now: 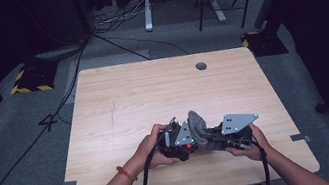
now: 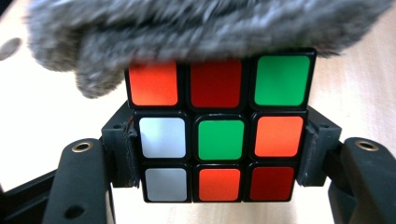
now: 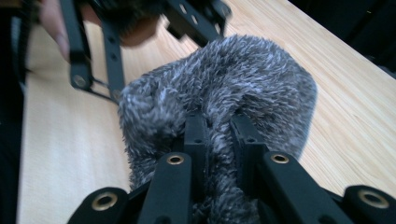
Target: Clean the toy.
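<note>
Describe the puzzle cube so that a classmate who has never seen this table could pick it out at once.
On the wooden table, near the front edge, two hand-held tools meet. The left tool clamps the cube by its sides, under a grey fuzzy cloth. It alone has glossy squares: orange, red, green, white.

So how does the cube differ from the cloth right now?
The cube is hard, square-edged and many-coloured; the cloth is soft, shaggy and grey. The cube sits clamped between the left gripper's jaws; the cloth is pinched, bunched, in the right gripper. The cloth drapes over the cube's top. Both are held above the table.
</note>
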